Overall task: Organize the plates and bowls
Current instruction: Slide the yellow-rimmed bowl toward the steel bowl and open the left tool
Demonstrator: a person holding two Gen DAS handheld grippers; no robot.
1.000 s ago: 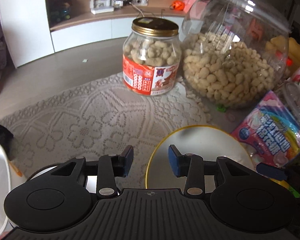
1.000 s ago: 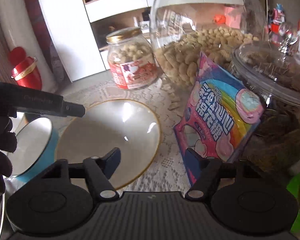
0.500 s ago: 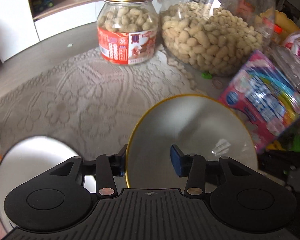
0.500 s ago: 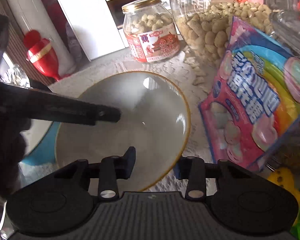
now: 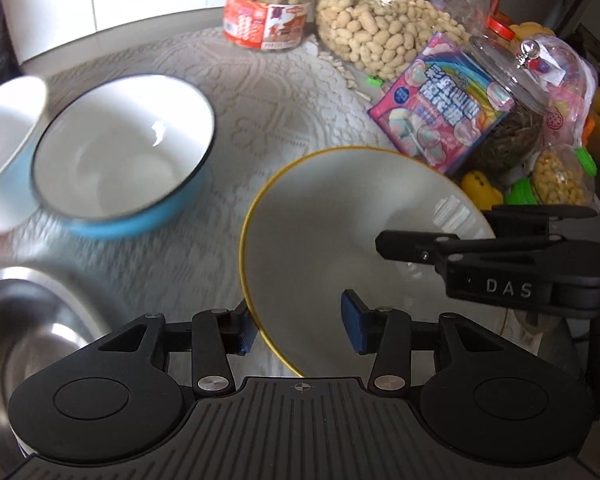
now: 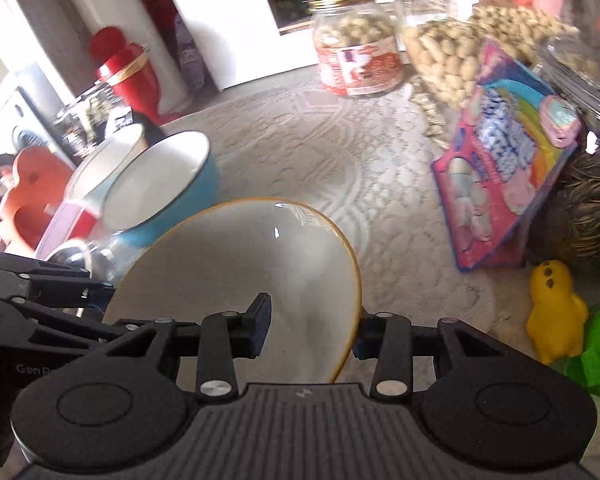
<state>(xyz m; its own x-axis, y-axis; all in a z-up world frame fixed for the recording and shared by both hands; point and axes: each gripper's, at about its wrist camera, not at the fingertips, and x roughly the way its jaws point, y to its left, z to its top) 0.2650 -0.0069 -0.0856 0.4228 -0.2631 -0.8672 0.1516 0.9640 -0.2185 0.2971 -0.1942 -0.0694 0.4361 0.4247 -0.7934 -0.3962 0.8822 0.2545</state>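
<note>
Grippers are flanking the gold-rimmed bowl (image 6: pixel 236 272): right gripper (image 6: pixel 312 330) is pinching its rim, left gripper (image 5: pixel 298 326) is straddling the opposite edge, unclamped. Next, I'd judge, comes lifting it toward the blue bowl (image 5: pixel 120 152).

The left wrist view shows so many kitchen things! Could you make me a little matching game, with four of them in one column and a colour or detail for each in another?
Things:
1. big bowl
2. smaller bowl
3. small jar
4. sweets packet

Details:
A. pink, with a rainbow
B. blue outside, white inside
C. gold lid, red label
D. white, with a thin yellow rim

Pairs: 1-D, 2-B, 3-C, 4-A
</note>
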